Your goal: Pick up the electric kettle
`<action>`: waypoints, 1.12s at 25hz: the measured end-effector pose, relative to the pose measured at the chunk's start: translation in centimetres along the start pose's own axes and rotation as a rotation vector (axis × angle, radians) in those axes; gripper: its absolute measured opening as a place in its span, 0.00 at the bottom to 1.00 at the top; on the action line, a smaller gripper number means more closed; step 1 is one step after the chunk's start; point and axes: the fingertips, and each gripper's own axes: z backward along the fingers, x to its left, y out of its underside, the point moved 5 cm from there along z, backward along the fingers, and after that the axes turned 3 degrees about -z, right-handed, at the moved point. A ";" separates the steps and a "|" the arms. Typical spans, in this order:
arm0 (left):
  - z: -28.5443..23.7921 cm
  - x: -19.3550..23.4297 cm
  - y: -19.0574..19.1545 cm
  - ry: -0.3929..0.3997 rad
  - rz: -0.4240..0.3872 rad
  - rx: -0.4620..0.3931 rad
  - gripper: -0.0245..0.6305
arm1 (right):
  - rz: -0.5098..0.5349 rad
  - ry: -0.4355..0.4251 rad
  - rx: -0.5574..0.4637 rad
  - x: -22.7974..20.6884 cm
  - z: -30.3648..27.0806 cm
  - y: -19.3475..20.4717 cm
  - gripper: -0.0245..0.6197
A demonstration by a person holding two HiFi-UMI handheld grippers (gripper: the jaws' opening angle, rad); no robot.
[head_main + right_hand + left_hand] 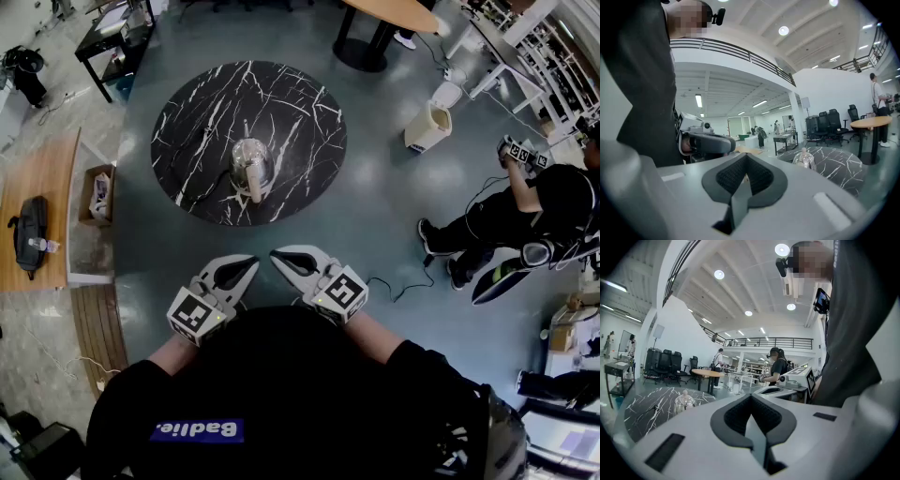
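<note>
Silvery electric kettle [251, 161] stands on the black marble round table [295, 98].

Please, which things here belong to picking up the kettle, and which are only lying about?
For the job: electric kettle, marble table, left tongs, right tongs.
Lying about: black bag, cardboard box, white bin.

Left gripper [246, 268] and right gripper [283, 259] side by side (jaws together, empty)
</note>
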 end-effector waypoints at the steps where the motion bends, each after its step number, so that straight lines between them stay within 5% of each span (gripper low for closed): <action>1: 0.0 0.1 0.1 -0.004 0.001 -0.007 0.05 | 0.000 0.000 0.003 0.0 0.0 0.1 0.04; 28: 0.4 1.8 0.9 -0.002 0.003 -0.028 0.05 | -0.017 0.020 -0.002 -0.2 -1.5 0.8 0.04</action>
